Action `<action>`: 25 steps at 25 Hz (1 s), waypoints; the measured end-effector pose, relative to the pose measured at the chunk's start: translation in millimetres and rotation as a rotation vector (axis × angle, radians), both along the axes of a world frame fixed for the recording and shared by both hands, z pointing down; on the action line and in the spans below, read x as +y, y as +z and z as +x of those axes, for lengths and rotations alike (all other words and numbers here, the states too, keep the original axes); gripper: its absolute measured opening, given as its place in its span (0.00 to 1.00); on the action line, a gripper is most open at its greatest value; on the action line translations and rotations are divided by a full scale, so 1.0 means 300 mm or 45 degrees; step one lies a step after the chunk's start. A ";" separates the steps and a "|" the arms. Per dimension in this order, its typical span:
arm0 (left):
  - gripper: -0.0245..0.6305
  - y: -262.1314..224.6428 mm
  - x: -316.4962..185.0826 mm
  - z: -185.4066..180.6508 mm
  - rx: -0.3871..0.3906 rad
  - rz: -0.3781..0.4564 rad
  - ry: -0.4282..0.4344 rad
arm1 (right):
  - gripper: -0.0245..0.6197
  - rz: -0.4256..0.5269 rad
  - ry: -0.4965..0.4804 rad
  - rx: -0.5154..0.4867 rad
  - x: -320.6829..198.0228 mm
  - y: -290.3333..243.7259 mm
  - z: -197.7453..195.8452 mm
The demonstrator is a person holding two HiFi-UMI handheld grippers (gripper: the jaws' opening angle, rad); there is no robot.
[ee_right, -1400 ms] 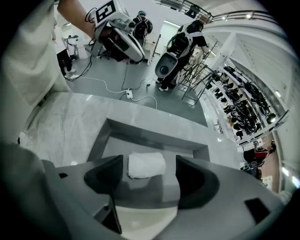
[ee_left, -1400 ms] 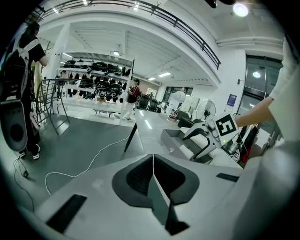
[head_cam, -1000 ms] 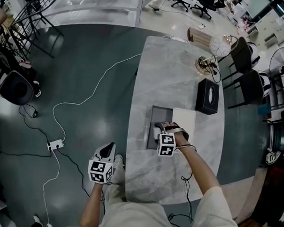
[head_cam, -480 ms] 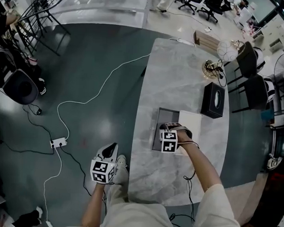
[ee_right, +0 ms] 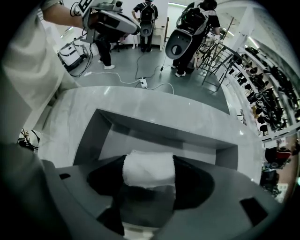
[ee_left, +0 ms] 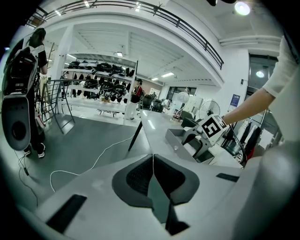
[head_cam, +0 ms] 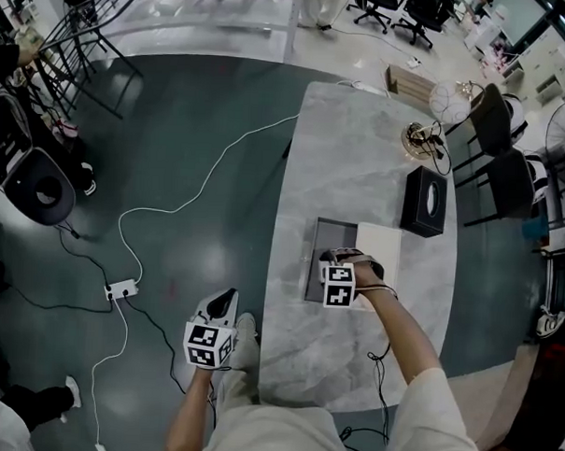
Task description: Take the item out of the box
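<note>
Your right gripper [head_cam: 338, 262] is clamped on the white soft-looking roll [ee_right: 149, 169]. The jaws are at a middling gap set by the roll, with the dark pads pressed on both its ends. The roll's long axis looks to run jaw to jaw, so crosswise in the right gripper view and roughly parallel to the long walls of the open grey rectangular box [ee_right: 178, 133]. The ends are under the pads, so I can't tell one from the other. The roll sits over the box interior, toward the closer wall; can't tell whether it touches the box floor. Only the right gripper view shows the roll. In the head view your hand and the marker cube cover it, and you only get the gripper over the box's near half on the grey marble-pattern table [head_cam: 361, 130]. That view also shows a white flat panel [head_cam: 380, 245] right up against the box's right side and a black square box [head_cam: 424, 200] further up the table, apart from both. The left gripper view gives the side-on angle: right gripper tilted down into the box, roll not distinguishable there. Your left gripper [ee_left: 152, 159] has its jaws pressed together with nothing between them. The head view puts it off the table's left edge, over the dark floor, well apart from the box.
</note>
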State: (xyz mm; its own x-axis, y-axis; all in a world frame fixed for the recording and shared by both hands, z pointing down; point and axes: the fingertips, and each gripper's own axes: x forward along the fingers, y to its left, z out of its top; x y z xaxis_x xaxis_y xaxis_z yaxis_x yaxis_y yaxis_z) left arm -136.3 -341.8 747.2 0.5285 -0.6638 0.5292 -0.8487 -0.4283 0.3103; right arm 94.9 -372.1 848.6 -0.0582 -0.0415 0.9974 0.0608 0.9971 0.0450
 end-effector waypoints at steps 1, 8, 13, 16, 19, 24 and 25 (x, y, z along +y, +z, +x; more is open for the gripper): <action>0.07 -0.003 0.002 0.000 -0.001 0.002 0.000 | 0.50 0.016 0.006 -0.010 -0.002 -0.009 -0.003; 0.07 -0.026 0.018 0.028 0.000 0.018 0.020 | 0.50 0.148 0.119 -0.160 -0.007 -0.104 -0.017; 0.07 -0.040 0.031 0.066 0.003 0.026 0.049 | 0.50 0.226 0.267 -0.300 -0.006 -0.175 -0.023; 0.07 -0.047 0.038 0.087 0.003 0.033 0.060 | 0.50 0.253 0.385 -0.392 -0.002 -0.213 -0.019; 0.07 -0.062 0.043 0.103 0.004 0.040 0.072 | 0.50 0.273 0.537 -0.493 0.001 -0.248 -0.002; 0.07 -0.083 0.054 0.135 -0.001 0.052 0.091 | 0.50 0.294 0.774 -0.652 0.018 -0.296 0.039; 0.07 -0.087 0.054 0.145 -0.002 0.056 0.095 | 0.50 0.298 0.815 -0.682 0.018 -0.301 0.049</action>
